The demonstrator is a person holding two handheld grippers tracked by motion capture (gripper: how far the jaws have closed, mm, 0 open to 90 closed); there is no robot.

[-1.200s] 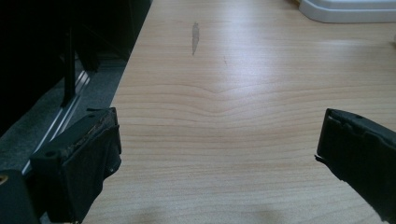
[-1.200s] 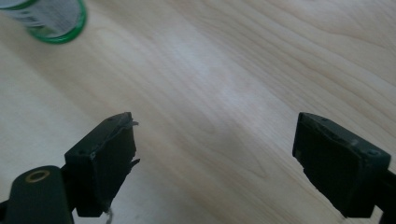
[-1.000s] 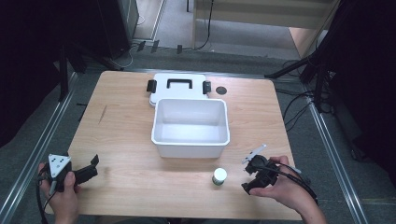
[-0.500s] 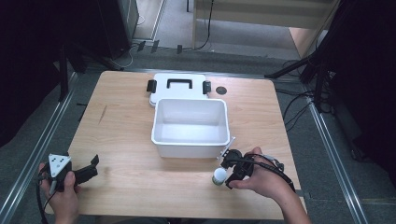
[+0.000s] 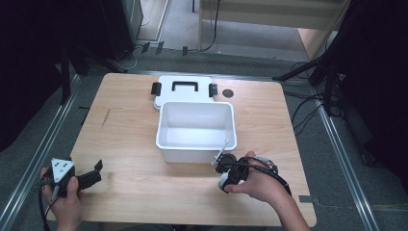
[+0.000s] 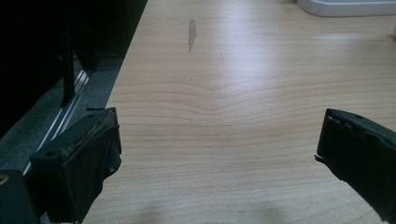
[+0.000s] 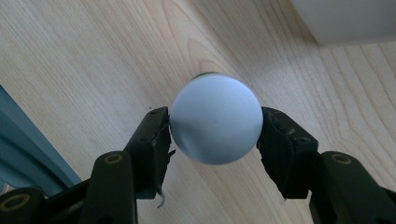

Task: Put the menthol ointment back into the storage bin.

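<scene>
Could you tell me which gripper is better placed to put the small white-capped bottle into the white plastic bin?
Right. The right gripper has its jaws around the small white-capped bottle, beside the white plastic bin; the left gripper sits open at the table's far corner.

Each gripper is black, with two blocky jaws lined by dark, slightly frayed pads and brass-coloured screws set into the arms behind them. The left gripper (image 5: pixel 89 177) carries a grey three-cornered plate with small dark dots on top. A black cable trails from the right gripper (image 5: pixel 226 173) across the bare-armed hand (image 5: pixel 257 183).
</scene>
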